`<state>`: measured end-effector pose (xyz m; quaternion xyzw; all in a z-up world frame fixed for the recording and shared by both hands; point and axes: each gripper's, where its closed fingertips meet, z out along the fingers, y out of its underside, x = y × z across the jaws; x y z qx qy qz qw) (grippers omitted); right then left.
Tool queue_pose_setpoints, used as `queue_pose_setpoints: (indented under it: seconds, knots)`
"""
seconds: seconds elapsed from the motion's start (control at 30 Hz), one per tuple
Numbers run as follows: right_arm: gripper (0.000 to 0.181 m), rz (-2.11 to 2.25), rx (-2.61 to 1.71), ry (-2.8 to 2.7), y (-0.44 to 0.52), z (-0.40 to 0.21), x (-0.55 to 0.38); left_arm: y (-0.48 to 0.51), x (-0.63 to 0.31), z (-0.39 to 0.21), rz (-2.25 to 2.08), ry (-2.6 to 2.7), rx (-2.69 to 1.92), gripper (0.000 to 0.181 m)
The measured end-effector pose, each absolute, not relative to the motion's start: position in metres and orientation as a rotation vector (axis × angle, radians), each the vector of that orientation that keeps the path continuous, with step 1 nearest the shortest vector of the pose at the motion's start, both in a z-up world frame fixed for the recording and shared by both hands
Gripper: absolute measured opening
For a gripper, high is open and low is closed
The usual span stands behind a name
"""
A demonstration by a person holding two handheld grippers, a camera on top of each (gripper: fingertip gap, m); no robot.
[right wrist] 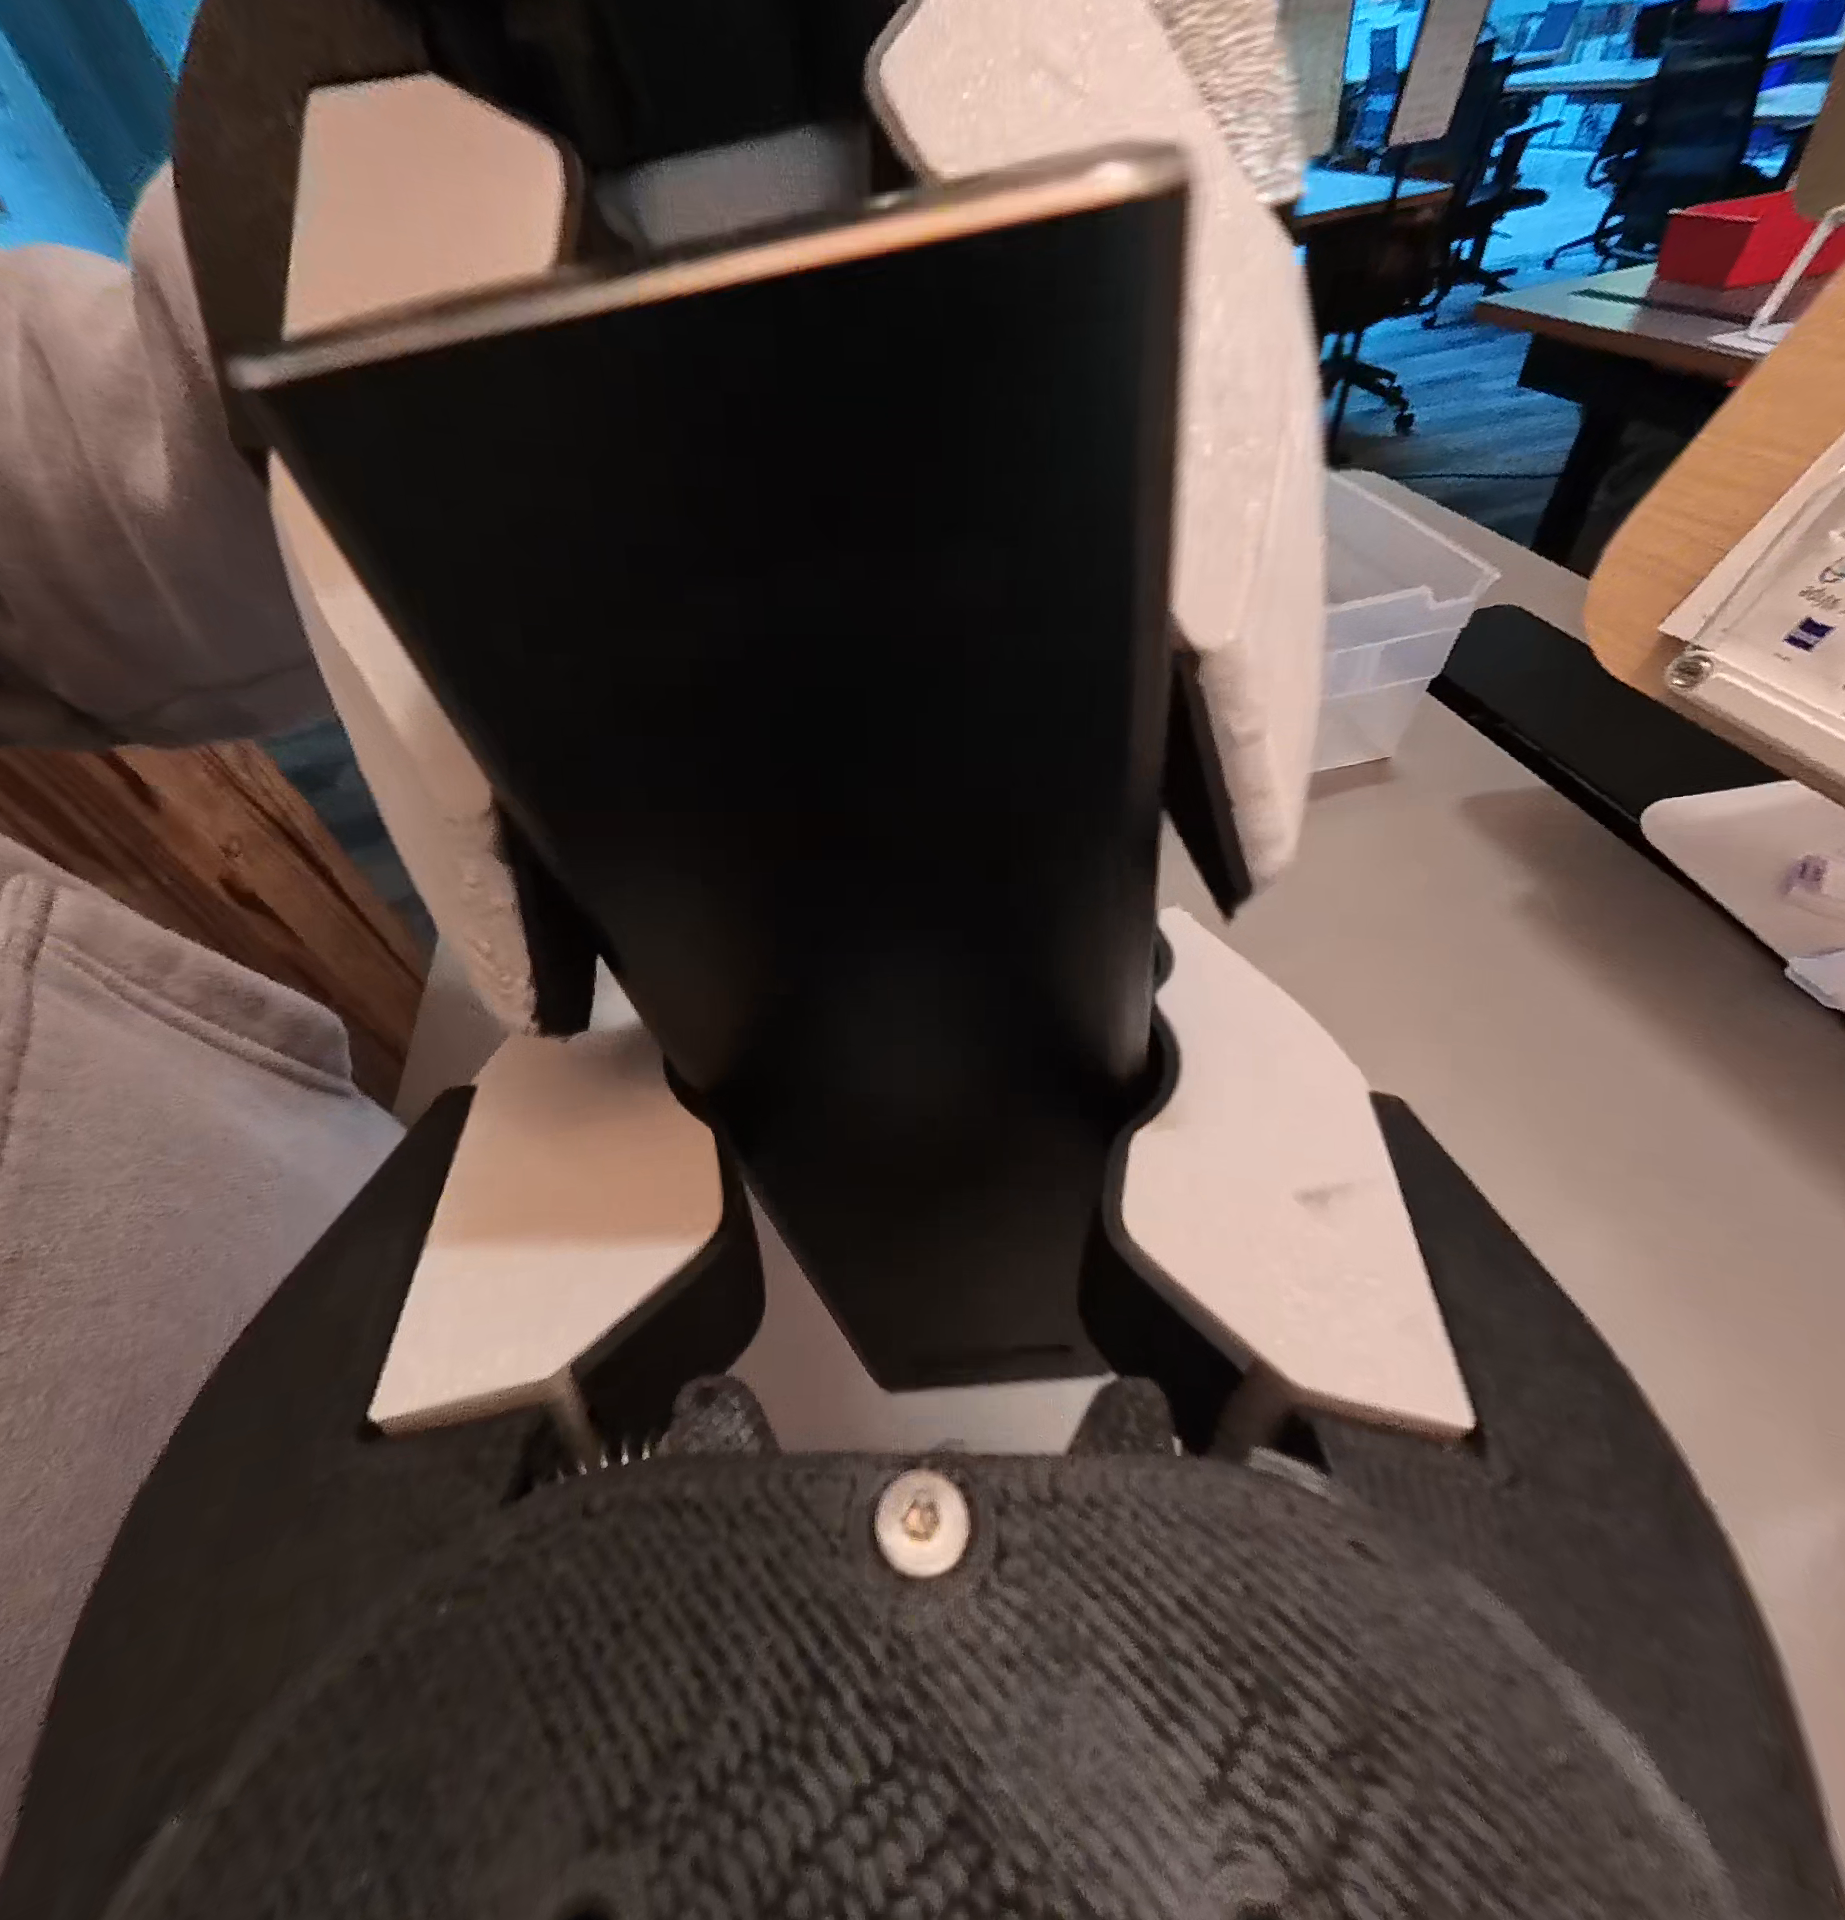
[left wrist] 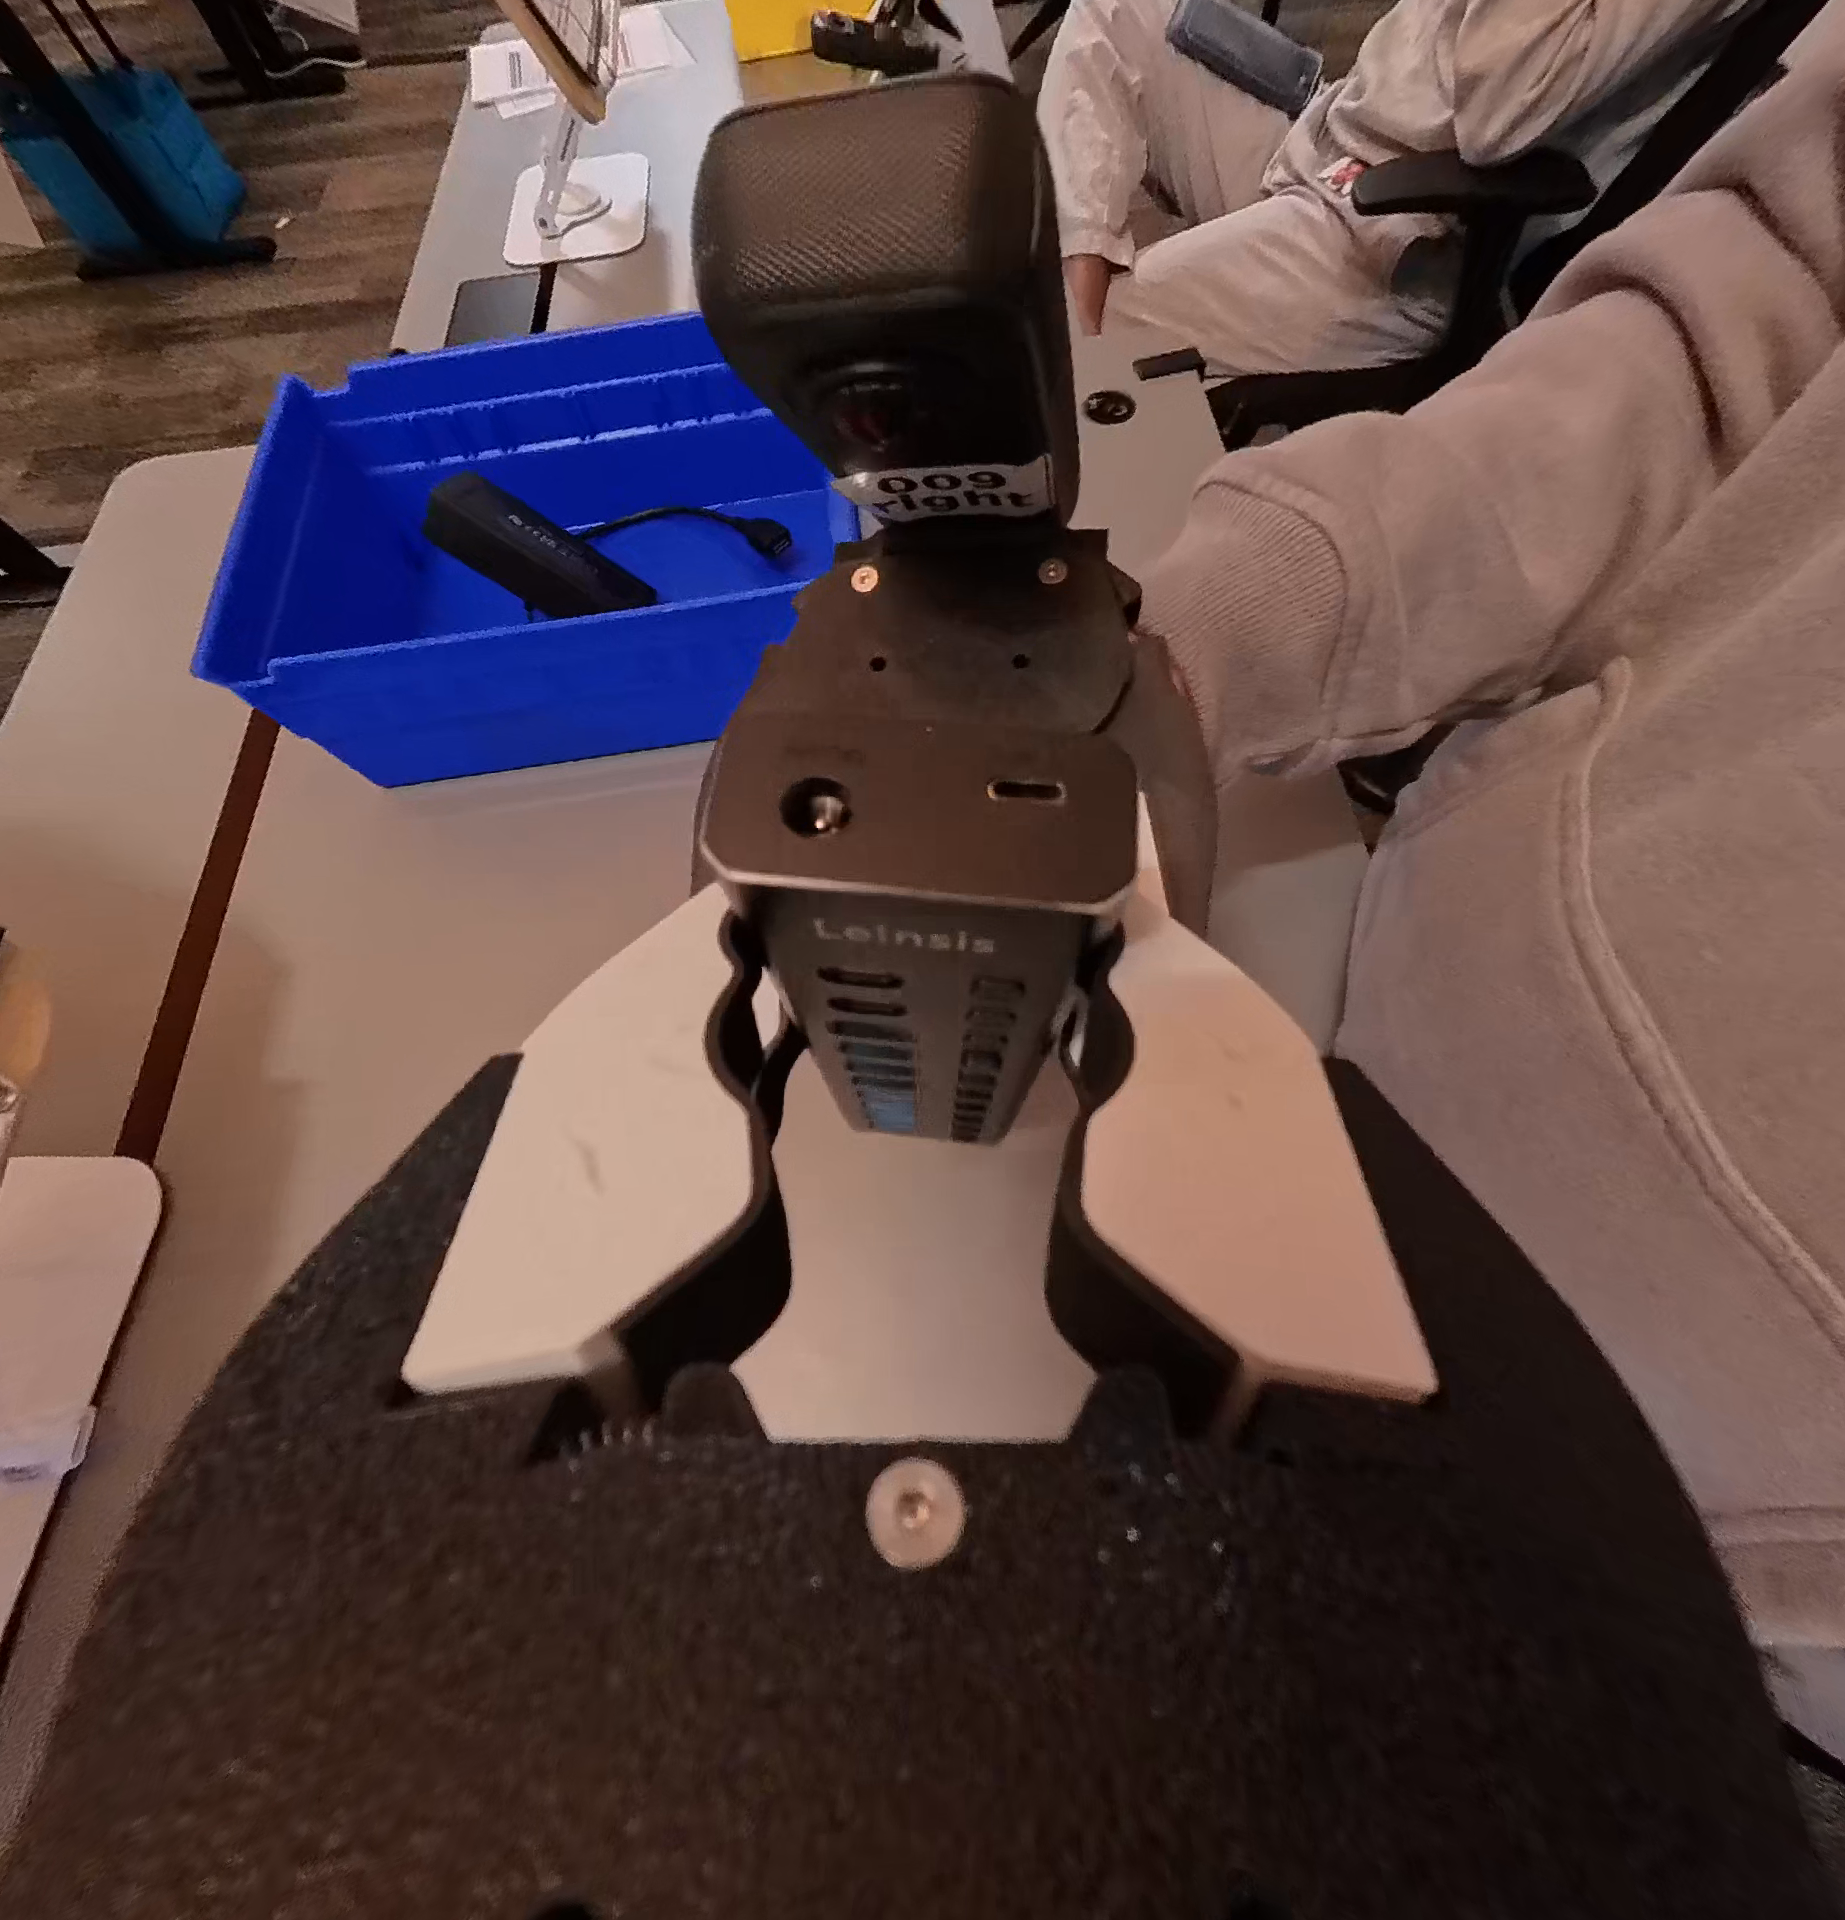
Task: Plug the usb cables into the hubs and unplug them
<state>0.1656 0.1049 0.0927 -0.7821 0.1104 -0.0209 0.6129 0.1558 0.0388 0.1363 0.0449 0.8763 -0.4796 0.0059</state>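
Observation:
A black USB hub (left wrist: 918, 831) with rows of ports is held in the air between the two grippers. My left gripper (left wrist: 918, 977) is shut on its near end. The end face with a round jack and a small slot faces the left wrist view. The right gripper's camera (left wrist: 876, 291) faces me from behind the hub. In the right wrist view, my right gripper (right wrist: 923, 1070) is shut on the hub's plain black underside (right wrist: 772, 623), and the left gripper's white fingers (right wrist: 1250, 468) flank its far end. A second black hub (left wrist: 539, 551) with a short cable (left wrist: 689, 520) lies in a blue bin (left wrist: 482, 707).
A grey-sleeved arm (left wrist: 1520, 520) reaches in from the right. A seated person (left wrist: 1261, 156) is beyond the table. A white lamp base (left wrist: 580, 208) stands behind the bin. A clear plastic bin (right wrist: 1385, 623) and a wooden board with papers (right wrist: 1749, 540) are to the right.

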Motion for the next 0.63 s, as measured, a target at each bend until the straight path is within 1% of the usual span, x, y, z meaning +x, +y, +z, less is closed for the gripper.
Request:
queue_pose_setpoints:
  seconds: [0.1, 0.33, 0.43, 0.57, 0.63]
  knots:
    - [0.075, -0.074, -1.849, 0.211, 0.105, 0.092, 0.16, 0.037, 0.152, 0.139, -1.567, 2.73, 0.143, 0.059]
    - [0.074, -0.041, -1.772, 0.228, 0.104, 0.098, 0.16, 0.037, 0.154, 0.143, -1.638, 2.689, 0.022, 0.059]
    - [0.075, -0.03, -1.749, 0.236, 0.1, 0.1, 0.161, 0.044, 0.157, 0.15, -1.682, 2.643, -0.045, 0.063]
    - [0.075, -0.056, -1.779, 0.273, 0.087, 0.094, 0.166, 0.069, 0.166, 0.168, -1.812, 2.522, -0.242, 0.062]
    - [0.075, -0.08, -1.783, 0.302, 0.077, 0.093, 0.169, 0.103, 0.185, 0.168, -1.725, 2.454, -0.389, 0.056]
